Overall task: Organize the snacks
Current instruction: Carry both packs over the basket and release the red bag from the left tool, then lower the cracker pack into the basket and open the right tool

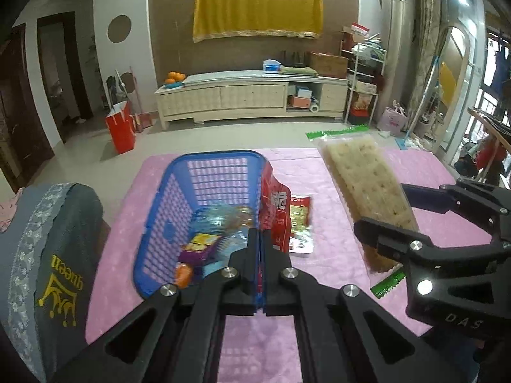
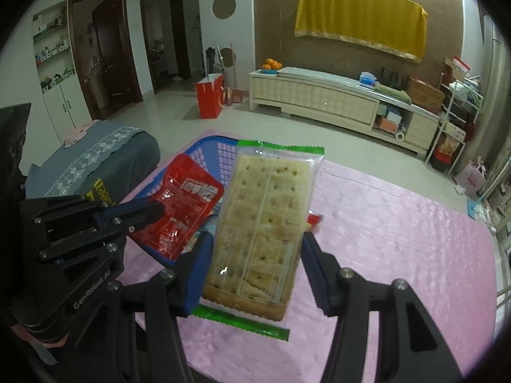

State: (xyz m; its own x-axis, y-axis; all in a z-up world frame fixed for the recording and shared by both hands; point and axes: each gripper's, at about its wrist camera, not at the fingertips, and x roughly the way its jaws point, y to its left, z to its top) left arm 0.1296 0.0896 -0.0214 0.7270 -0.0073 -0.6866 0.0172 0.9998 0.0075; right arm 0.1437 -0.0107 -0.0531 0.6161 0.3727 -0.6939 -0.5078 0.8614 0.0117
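Observation:
My left gripper (image 1: pixel 261 234) is shut on a red snack packet (image 1: pixel 275 212), which hangs at the right rim of the blue plastic basket (image 1: pixel 191 188). Several wrapped snacks (image 1: pixel 210 239) lie inside the basket. A red-and-yellow packet (image 1: pixel 300 220) rests on the pink cloth just right of it. My right gripper (image 2: pixel 257 239) is shut on a clear cracker pack with green ends (image 2: pixel 265 210), held upright above the table. The right wrist view shows the left gripper (image 2: pixel 153 212) with the red packet (image 2: pixel 182 204) in front of the basket (image 2: pixel 207 148).
A pink cloth covers the table (image 1: pixel 335 265). A grey cushioned seat with lace trim (image 1: pixel 64 239) stands close at the table's left edge. Across the tiled floor are a red paper bag (image 1: pixel 123 127), a long low cabinet (image 1: pixel 249 95) and a cluttered rack (image 1: pixel 361 89).

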